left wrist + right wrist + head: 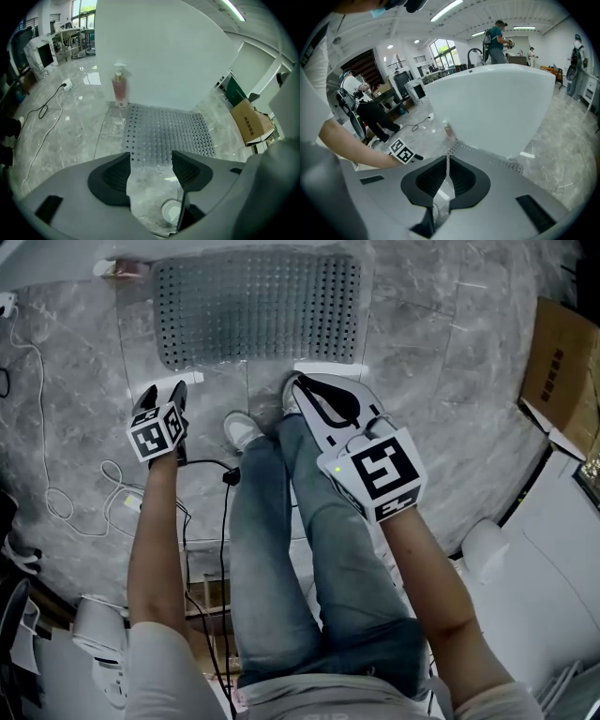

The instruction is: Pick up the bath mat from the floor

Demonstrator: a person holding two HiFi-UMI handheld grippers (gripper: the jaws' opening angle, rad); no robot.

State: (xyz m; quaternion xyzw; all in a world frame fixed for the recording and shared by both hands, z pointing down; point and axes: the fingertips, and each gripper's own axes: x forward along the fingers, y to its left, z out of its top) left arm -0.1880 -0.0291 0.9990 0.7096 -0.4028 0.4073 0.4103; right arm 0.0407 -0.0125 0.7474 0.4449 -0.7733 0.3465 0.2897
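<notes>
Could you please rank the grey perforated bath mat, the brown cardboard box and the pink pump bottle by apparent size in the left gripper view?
1. Grey perforated bath mat
2. Brown cardboard box
3. Pink pump bottle

Glossy grey marble floor

Location: open-plan test lab with a mock bathroom corner.
A white tub wall, a pump bottle and a bath mat occupy a grey marbled floor. The surrounding hall contains monitors on desks, ceiling strip lights, a cardboard box and a person wearing a backpack.
</notes>
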